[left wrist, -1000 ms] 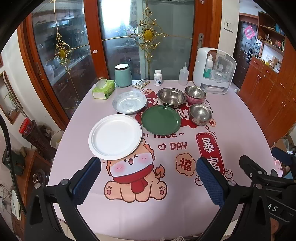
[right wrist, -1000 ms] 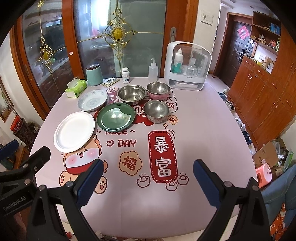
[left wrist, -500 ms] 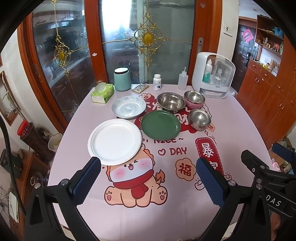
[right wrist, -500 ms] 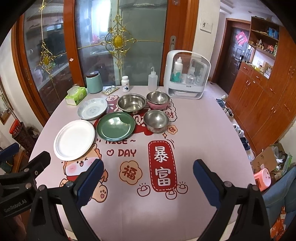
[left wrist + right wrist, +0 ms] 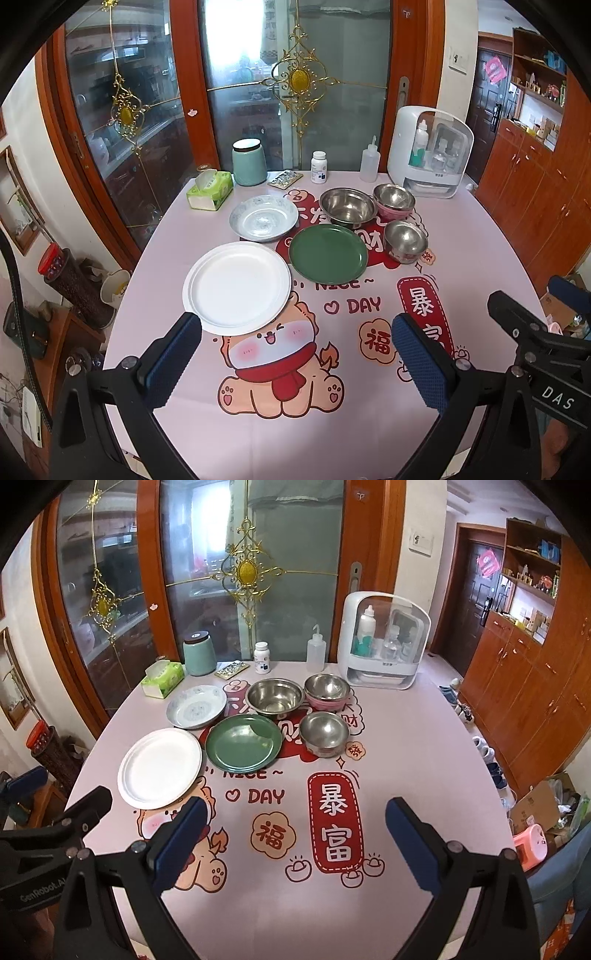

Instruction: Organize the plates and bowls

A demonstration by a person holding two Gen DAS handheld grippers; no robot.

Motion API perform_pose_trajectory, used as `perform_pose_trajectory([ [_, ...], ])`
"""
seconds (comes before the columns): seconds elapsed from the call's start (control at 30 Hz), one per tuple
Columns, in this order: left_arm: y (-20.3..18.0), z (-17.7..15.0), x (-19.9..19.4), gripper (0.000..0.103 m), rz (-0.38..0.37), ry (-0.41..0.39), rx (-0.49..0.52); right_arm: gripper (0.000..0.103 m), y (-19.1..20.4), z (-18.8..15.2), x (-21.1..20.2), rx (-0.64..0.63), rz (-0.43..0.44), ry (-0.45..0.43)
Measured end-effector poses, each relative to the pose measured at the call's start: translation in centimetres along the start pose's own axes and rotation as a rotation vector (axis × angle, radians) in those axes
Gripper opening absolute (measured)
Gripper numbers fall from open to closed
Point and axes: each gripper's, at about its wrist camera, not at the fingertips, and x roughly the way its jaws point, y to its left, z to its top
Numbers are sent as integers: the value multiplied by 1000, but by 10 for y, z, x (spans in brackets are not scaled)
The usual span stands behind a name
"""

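Table (image 5: 480, 258), covered with a printed pink cloth, carrying all the crockery in its far half. White plate (image 5: 236, 283), the largest piece, lies flat at the near left of the group; the green plate (image 5: 328, 254) sits just beside it to the right, and the patterned plate (image 5: 263, 218) just behind both. Large steel bowl (image 5: 347, 205) stands behind the green plate, with the pink-sided bowl (image 5: 393, 202) close at its right and the small steel bowl (image 5: 405, 240) in front of that one.

Left gripper (image 5: 293, 360), jaws spread wide and holding nothing, hovers over the near half of the cloth; its left pad sits just short of the white plate's near rim, so that plate lies ahead and slightly left. Right gripper (image 5: 293, 843), likewise spread and empty, faces the bowls, which lie well apart from it, ahead and slightly right.

Judgement: the left gripper is nearer the plates, the right nearer the bowls; nothing is stacked yet, and round rims offer no preferred axis.
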Motion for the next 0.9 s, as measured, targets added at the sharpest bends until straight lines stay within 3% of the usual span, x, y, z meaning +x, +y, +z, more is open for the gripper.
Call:
perform_pose_trajectory([
  [0.47, 4, -2, -3, 102, -21, -2, -10, 98, 5, 3, -6, -13, -12, -29],
  [0.7, 21, 6, -2, 102, 22, -1, -22, 98, -3, 9, -8, 54, 12, -68],
  [0.9, 56, 16, -7, 102, 89, -55, -63, 98, 8, 13, -5, 1, 5, -68],
])
